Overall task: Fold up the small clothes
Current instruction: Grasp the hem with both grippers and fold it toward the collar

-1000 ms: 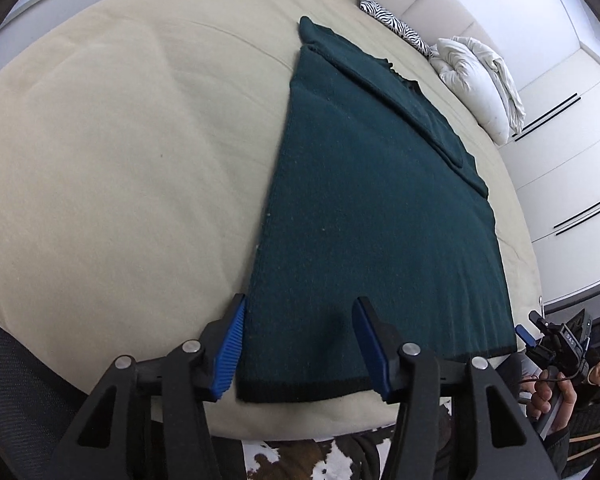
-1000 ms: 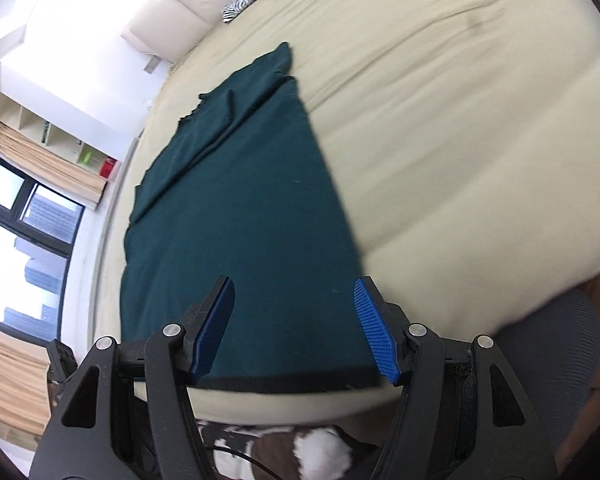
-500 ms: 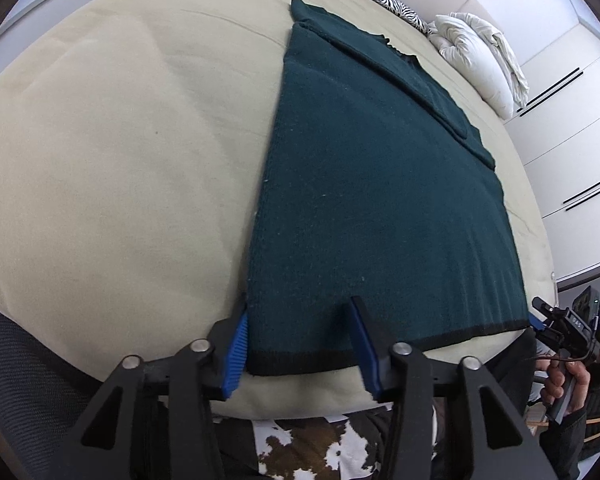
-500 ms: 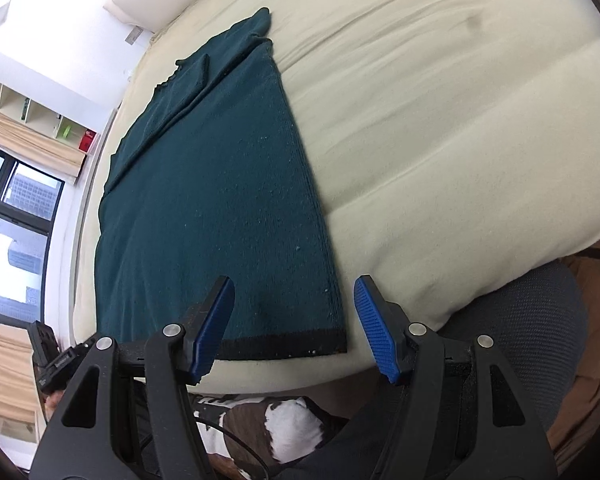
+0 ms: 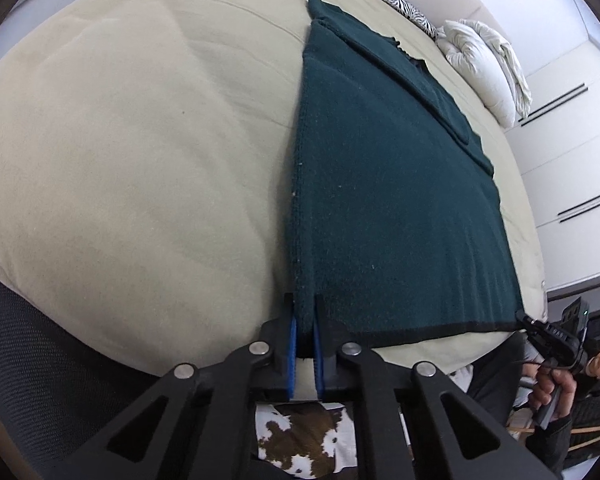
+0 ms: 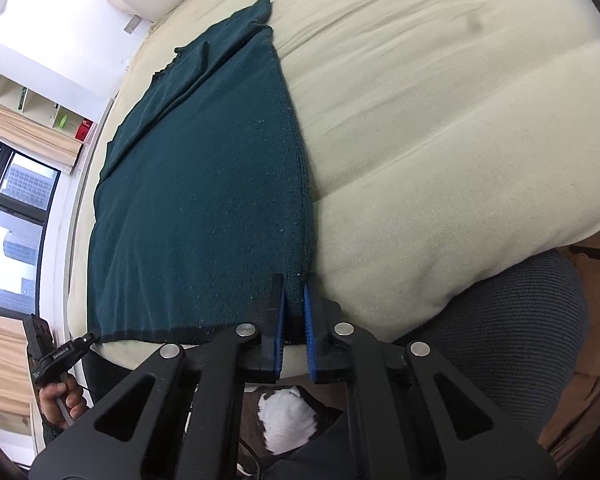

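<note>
A dark green knitted garment (image 5: 400,200) with a black hem lies flat on the cream bed (image 5: 140,160), its sleeves folded in at the far end. My left gripper (image 5: 304,304) is closing on the near left hem corner, with the cloth pinched between its blue pads (image 5: 293,340). In the right wrist view the same garment (image 6: 204,200) runs away from me. My right gripper (image 6: 294,284) is closing on the near right hem corner, with fabric pressed between its pads. Each view shows the other gripper at the opposite corner: the right gripper (image 5: 540,328) and the left gripper (image 6: 84,340).
A white duvet bundle (image 5: 484,64) and a zebra cushion (image 5: 400,4) lie at the bed's far end. A grey mesh chair (image 6: 520,320) stands by the near edge over a cowhide rug (image 5: 300,440). White wardrobes (image 5: 572,160) and a window (image 6: 12,220) flank the bed.
Both grippers came down to the garment's near hem and went from wide open to shut on its two corners. The garment itself has not shifted.
</note>
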`<state>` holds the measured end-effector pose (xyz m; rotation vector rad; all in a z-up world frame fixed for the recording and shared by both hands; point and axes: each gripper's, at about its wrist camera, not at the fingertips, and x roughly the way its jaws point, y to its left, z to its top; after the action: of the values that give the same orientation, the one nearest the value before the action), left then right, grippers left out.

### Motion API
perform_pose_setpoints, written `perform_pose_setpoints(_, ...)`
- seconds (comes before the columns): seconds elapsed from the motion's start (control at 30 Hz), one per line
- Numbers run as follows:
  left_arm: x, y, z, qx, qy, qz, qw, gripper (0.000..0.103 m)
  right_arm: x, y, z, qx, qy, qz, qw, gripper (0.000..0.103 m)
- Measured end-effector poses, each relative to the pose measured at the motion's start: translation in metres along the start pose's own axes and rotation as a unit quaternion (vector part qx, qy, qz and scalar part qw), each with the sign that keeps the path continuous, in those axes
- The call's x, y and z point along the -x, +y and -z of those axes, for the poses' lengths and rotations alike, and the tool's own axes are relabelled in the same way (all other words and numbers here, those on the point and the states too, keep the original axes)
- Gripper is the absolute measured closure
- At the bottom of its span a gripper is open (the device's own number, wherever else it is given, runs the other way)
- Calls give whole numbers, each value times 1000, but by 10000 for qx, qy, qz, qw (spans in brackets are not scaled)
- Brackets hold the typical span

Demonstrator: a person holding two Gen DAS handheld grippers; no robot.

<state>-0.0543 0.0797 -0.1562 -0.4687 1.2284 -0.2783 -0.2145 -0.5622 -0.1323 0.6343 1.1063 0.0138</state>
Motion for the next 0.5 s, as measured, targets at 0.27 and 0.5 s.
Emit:
perform_pose_setpoints(0.27,16,-1,-5,176,-155,533,9983,95,15,10,-6,-10,-188,-271,9995,97)
perform_pose_setpoints(0.5,37,-13,-23,243,-454,1347,9896,95,26,20,-20,-255,-461,-1118,9923,97)
